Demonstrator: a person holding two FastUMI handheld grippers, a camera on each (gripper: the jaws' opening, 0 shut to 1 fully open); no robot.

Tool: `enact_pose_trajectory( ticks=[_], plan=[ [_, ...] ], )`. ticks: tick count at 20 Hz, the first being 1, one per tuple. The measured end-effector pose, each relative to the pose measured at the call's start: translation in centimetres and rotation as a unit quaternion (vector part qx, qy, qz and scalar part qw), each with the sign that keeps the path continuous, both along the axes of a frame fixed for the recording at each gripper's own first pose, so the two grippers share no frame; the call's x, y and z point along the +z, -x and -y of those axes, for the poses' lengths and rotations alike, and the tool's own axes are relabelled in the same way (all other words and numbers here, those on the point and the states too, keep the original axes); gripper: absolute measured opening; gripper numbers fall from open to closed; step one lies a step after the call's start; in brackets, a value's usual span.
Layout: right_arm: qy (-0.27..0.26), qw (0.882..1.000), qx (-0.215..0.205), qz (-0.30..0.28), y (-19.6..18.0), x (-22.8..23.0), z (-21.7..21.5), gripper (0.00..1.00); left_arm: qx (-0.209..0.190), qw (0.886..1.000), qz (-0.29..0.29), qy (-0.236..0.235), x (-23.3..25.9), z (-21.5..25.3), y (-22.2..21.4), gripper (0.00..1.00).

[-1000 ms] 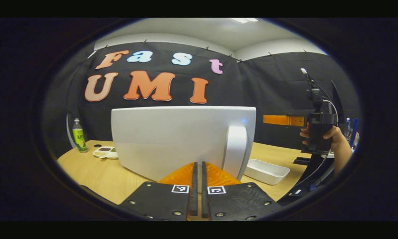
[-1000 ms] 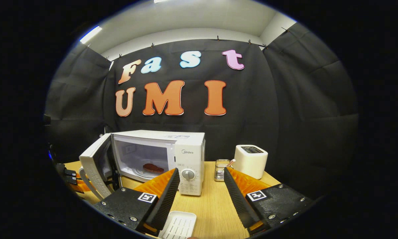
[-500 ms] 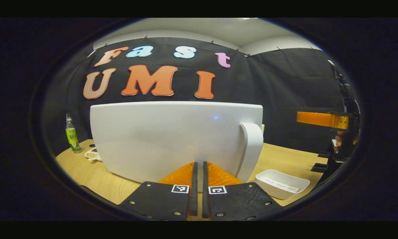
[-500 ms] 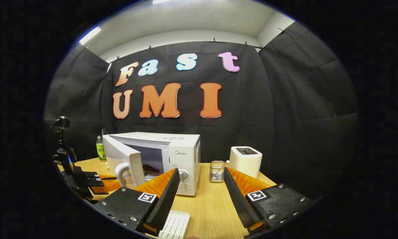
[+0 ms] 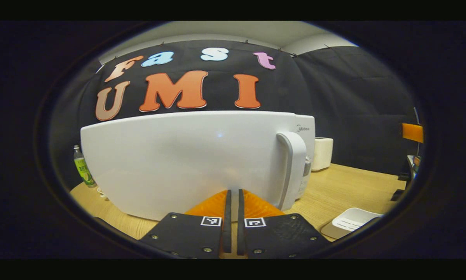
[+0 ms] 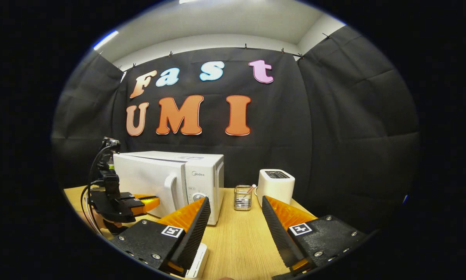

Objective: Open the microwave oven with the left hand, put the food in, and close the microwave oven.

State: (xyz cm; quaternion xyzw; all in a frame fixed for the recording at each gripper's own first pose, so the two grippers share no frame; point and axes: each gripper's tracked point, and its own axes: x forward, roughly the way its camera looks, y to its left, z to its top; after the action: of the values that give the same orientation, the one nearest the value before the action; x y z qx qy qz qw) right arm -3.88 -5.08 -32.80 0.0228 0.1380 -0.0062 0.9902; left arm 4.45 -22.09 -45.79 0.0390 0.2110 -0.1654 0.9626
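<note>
Left gripper (image 5: 233,194), jaws pressed together, tips against microwave door (image 5: 186,163) left of its handle (image 5: 293,167). Push squarely until latched. Right gripper (image 6: 233,217) spread, idle.

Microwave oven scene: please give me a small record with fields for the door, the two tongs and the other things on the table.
microwave oven: white, on the wooden table
door: looks closed or nearly so, handle at its right edge
left tongs: shut, tips at the door front
right tongs: open, holding nothing
toaster: white, right of the microwave oven
white tray: on the table, looks empty
green bottle: upright, left of the microwave oven
</note>
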Motion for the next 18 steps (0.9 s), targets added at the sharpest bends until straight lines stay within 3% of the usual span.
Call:
enact_pose_trajectory(
  ticks=[3, 5, 6, 10, 18],
  plan=[
    [0.000, 1.000, -0.005, -0.001, -0.3, -0.2, 0.5, 0.84, 0.010, 1.000, 0.005, -0.008, -0.1, 0.5, -0.3, 0.02],
    [-0.003, 1.000, -0.007, -0.001, -0.5, -0.3, 0.6, 0.84, 0.019, 0.999, 0.021, -0.025, -0.2, 0.4, -1.0, 0.06],
    [-0.006, 1.000, -0.008, -0.003, -0.5, -0.3, 0.5, 0.84, 0.022, 0.999, 0.007, -0.024, -0.5, 0.5, -0.3, 0.00],
    [-0.006, 1.000, -0.002, -0.002, -0.4, 0.2, -0.3, 0.84, 0.009, 0.999, 0.003, -0.035, -1.1, 1.0, 0.3, 0.01],
    [0.003, 1.000, 0.008, 0.021, -1.9, 4.8, -2.2, 0.85, 0.016, 0.997, 0.072, 0.002, 13.1, -3.5, 1.0, 0.02]
  ],
)
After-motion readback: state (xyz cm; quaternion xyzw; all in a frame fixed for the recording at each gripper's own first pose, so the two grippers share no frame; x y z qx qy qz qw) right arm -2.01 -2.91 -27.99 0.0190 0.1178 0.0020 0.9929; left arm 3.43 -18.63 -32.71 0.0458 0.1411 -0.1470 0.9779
